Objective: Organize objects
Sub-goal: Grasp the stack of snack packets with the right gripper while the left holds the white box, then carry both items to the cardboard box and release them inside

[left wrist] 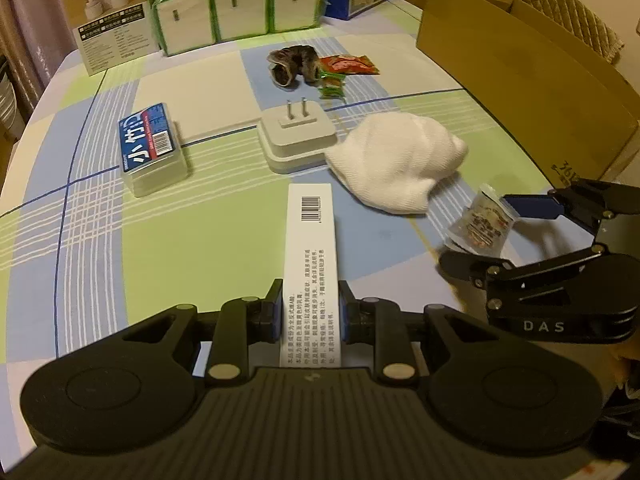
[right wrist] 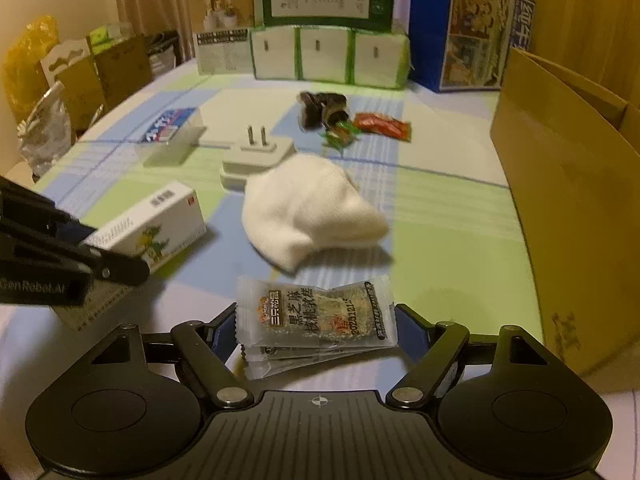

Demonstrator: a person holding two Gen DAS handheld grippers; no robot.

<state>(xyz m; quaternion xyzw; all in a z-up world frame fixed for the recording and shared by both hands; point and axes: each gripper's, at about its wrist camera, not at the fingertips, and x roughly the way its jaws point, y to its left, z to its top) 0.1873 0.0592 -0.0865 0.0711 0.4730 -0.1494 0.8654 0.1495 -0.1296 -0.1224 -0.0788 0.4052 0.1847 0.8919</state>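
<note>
Two grippers are engaged. A long white box (left wrist: 310, 264) is clamped endwise between the pads of the left gripper (left wrist: 310, 312), its far end seemingly on the table (left wrist: 180, 248). Clear snack packets (right wrist: 316, 320) are bracketed by the right gripper (right wrist: 316, 320), jaws wide; contact cannot be told. A sock (right wrist: 308, 212) lies just ahead, a charger (left wrist: 298, 132) beyond. A cardboard box (right wrist: 568, 184), probably the destination, stands right.

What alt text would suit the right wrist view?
Black tongs grip clear-wrapped snack packets above a checked tablecloth. Beyond lie a white knitted sock, a white plug adapter and, at right, a brown cardboard box.
</note>
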